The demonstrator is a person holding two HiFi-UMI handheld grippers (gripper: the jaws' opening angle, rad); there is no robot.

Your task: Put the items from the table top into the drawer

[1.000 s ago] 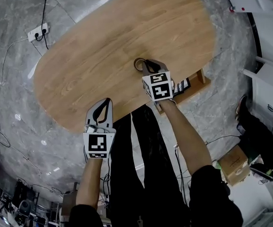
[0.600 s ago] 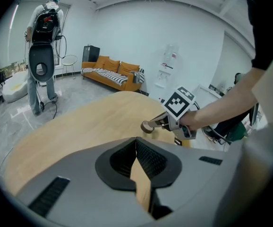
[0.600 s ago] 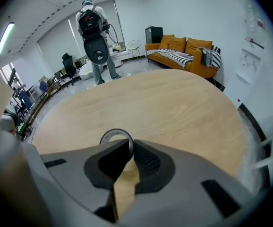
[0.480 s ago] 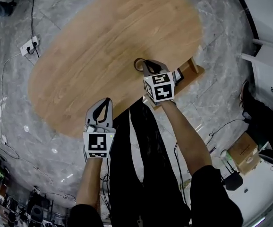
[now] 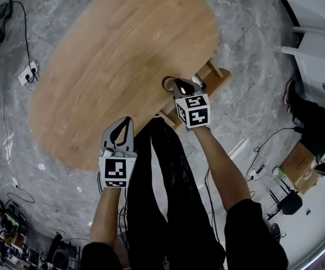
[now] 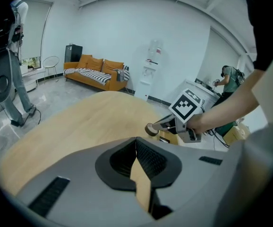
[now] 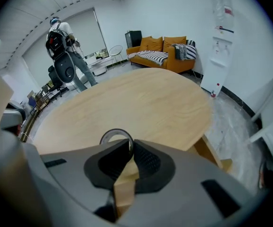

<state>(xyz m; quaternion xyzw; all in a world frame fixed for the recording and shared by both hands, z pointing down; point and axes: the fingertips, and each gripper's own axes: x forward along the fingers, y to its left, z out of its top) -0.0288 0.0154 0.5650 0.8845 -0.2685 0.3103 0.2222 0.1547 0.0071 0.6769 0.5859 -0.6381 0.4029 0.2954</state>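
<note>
The right tongs (image 7: 129, 149) are gripping a tape roll (image 7: 114, 135) at the table (image 5: 112, 66) edge, just beside the open drawer (image 5: 214, 73). The left tongs (image 6: 136, 144) are hanging closed and empty by the table's near edge.

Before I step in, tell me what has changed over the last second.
The right tongs, shut on the tape roll, carried it from over the table top out to its edge, by the open drawer. Nothing was picked up or let go. The left tongs stayed shut and empty at the table's near edge.
</note>
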